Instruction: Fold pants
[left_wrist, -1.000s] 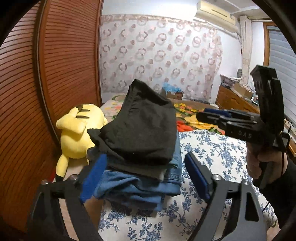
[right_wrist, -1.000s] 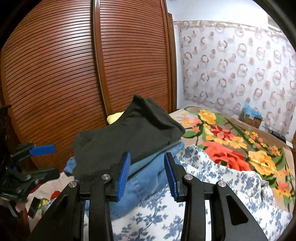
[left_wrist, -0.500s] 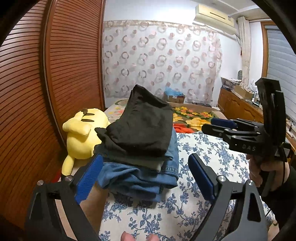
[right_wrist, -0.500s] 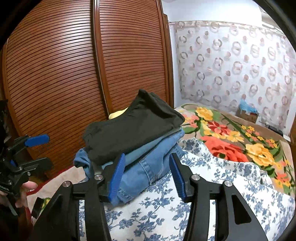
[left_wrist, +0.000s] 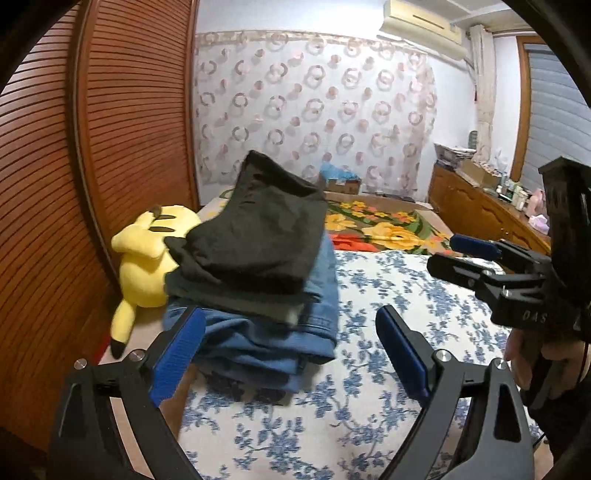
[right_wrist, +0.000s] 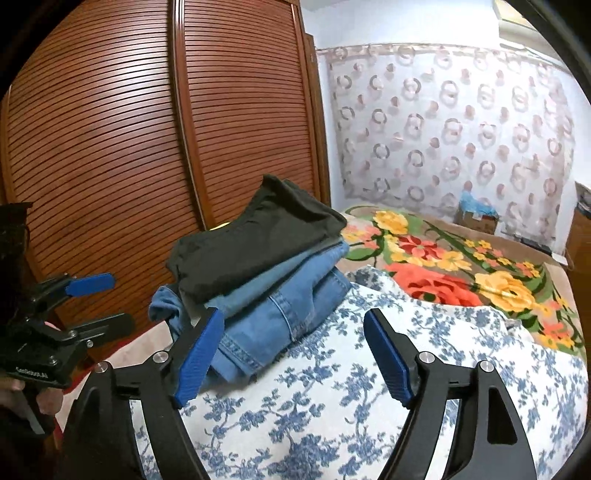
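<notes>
Since a second ago, both tongs have pulled back from the stack of folded pants, and the right tongs have spread wider apart. The left tongs (left_wrist: 290, 354) are held apart with nothing between their blue pads, hovering low over the bed. The right tongs (right_wrist: 293, 356) are also spread apart and hold nothing.

The pants sit in a pile on the near left part of the bed (left_wrist: 406, 295), on a white cover printed with blue flowers. Black pants (left_wrist: 258, 236) lie folded on top, their far corner sticking up. Blue jeans (left_wrist: 266, 339) lie folded beneath them, slightly askew, with edges poking out to the near side. In the right wrist view the same pile shows the black pants (right_wrist: 255, 243) resting on the blue jeans (right_wrist: 280, 306).

A yellow plush toy (left_wrist: 144, 266) lies just to the left of the pile, beside a slatted wooden wardrobe (left_wrist: 122, 129). Farther along the bed is a blanket with large orange and yellow flowers (right_wrist: 458, 266). A curtain with ring patterns (left_wrist: 314, 110) covers the far wall.
</notes>
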